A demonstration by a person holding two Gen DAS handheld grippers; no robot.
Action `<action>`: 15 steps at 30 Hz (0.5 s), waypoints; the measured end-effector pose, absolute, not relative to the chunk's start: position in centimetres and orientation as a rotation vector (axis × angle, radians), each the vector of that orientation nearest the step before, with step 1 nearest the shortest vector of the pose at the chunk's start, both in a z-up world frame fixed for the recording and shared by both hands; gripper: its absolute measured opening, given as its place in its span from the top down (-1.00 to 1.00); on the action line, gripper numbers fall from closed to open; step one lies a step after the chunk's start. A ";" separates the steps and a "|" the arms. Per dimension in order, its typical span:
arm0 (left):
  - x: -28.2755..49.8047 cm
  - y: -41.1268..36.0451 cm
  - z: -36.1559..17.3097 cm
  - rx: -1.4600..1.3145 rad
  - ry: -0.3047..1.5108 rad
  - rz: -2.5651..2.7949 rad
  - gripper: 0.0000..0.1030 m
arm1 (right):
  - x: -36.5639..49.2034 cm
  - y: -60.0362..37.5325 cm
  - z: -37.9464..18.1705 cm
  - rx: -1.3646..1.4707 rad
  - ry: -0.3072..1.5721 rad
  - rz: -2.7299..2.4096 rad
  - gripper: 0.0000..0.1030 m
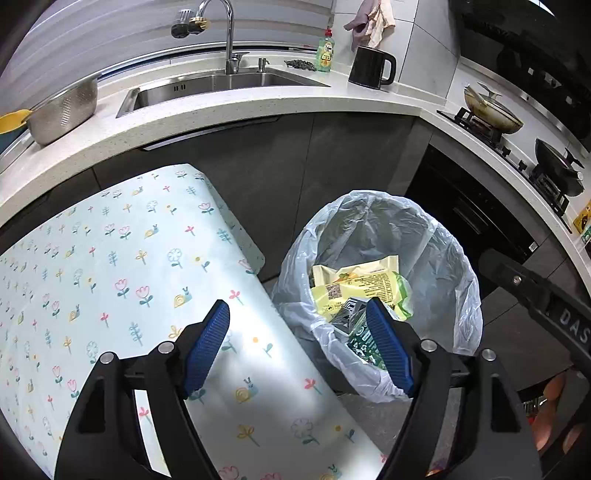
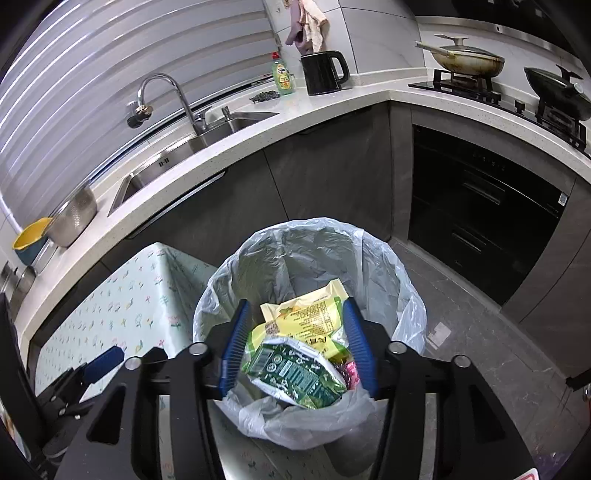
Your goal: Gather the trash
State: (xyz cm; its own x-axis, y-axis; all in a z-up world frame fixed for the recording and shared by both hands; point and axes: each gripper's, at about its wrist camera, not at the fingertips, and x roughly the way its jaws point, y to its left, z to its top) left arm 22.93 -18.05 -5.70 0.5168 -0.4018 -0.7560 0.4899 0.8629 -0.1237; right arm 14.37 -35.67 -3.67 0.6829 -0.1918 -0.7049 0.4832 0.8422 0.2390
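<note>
Right gripper (image 2: 295, 345) nearest, poised over the mouth of the trash bin (image 2: 406, 325); blue pads spread apart, nothing pinched between them; the green wrapper (image 2: 295, 373) lies below and between the pads, resting on the other trash in the bin, no pad pressing on it. Left gripper (image 1: 301, 343) also spread wide, empty; its left pad over the floral tablecloth (image 1: 122, 258), its right pad over the bin's near edge; the cloth-covered table stands just beside the bin, on its left.

Bin lined with a translucent plastic liner (image 1: 454, 266), crumpled and folded out over the rim; inside, a yellow wrapper (image 2: 310, 314) lies under and behind the green one; a bit of pink packaging (image 2: 352, 373) shows at the right, low down.

Beyond the bin: grey cabinet fronts (image 2: 325, 166), pale countertop (image 1: 295, 103) running round a corner; steel sink (image 1: 221, 85) with tall faucet (image 1: 229, 33); metal colander (image 1: 62, 110) and a yellow bowl (image 1: 13, 120) at far left; green dish soap bottle (image 2: 282, 75) and black kettle (image 2: 323, 72) by the wall; cloths hanging above; at right, a hob with a lidded pan (image 2: 467, 59) and a dark wok (image 2: 557, 92).
</note>
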 end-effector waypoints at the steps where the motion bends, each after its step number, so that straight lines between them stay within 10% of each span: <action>1: 22.8 -17.9 -5.7 0.114 0.875 -0.532 -0.41 | 14.2 -35.5 -3.6 0.422 0.731 -0.394 -0.03; 15: 20.7 -15.8 -5.2 0.130 0.852 -0.480 -0.54 | 11.8 -32.5 -3.5 0.312 0.792 -0.369 -0.38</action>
